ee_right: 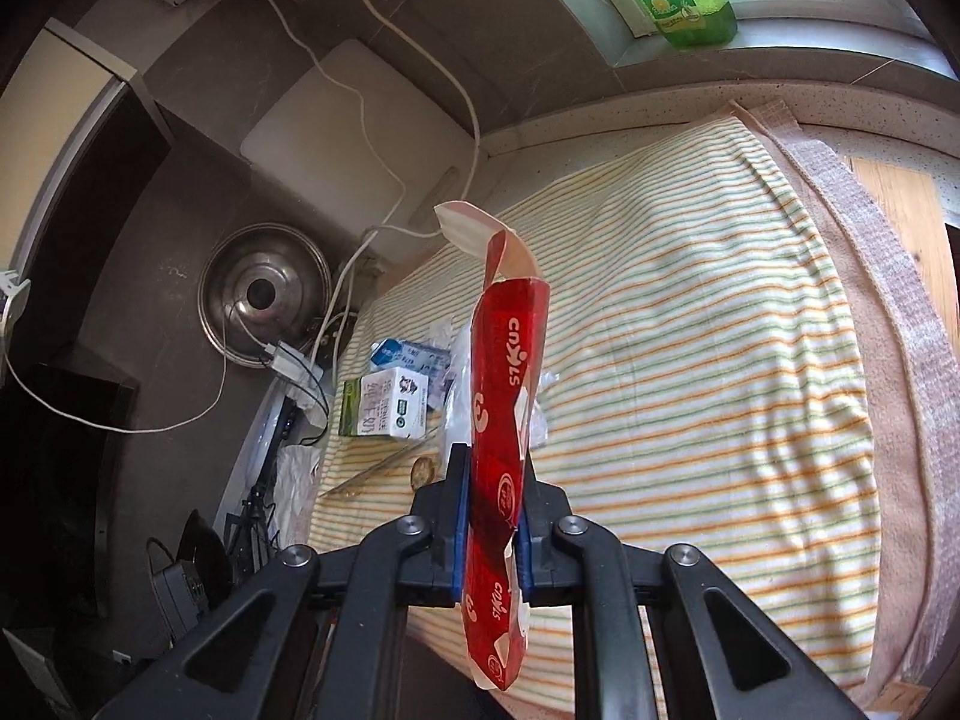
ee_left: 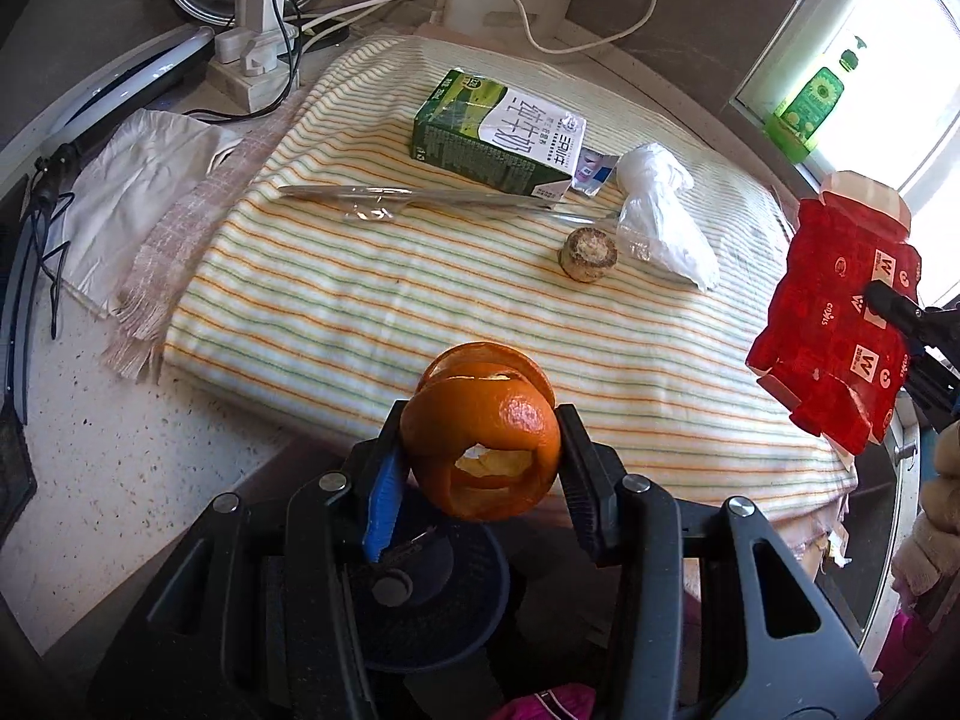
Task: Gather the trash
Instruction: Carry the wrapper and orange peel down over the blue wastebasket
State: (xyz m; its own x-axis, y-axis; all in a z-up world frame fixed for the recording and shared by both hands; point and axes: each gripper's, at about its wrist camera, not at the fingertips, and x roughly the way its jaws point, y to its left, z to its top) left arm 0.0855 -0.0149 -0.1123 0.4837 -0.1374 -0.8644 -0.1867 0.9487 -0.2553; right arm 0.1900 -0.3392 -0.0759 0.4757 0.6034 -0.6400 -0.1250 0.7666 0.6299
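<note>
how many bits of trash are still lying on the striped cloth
4, maybe more hidden: green milk carton at the back, clear plastic wrapper in front of it, white plastic bag to its right, small round stub beside the bag.

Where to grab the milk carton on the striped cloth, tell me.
Grip the milk carton across its narrow sides at mid-body, coming down from above. It lies flat on the striped cloth; the torn end looks flimsy, and the plastic bag crowds that end.

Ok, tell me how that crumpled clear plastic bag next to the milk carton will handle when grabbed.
The plastic bag is thin and crumpled, so it will probably be floppy, very light, and collapse between the fingers. Its glossy film may slip. It touches the brown stub, which might shift.
</note>
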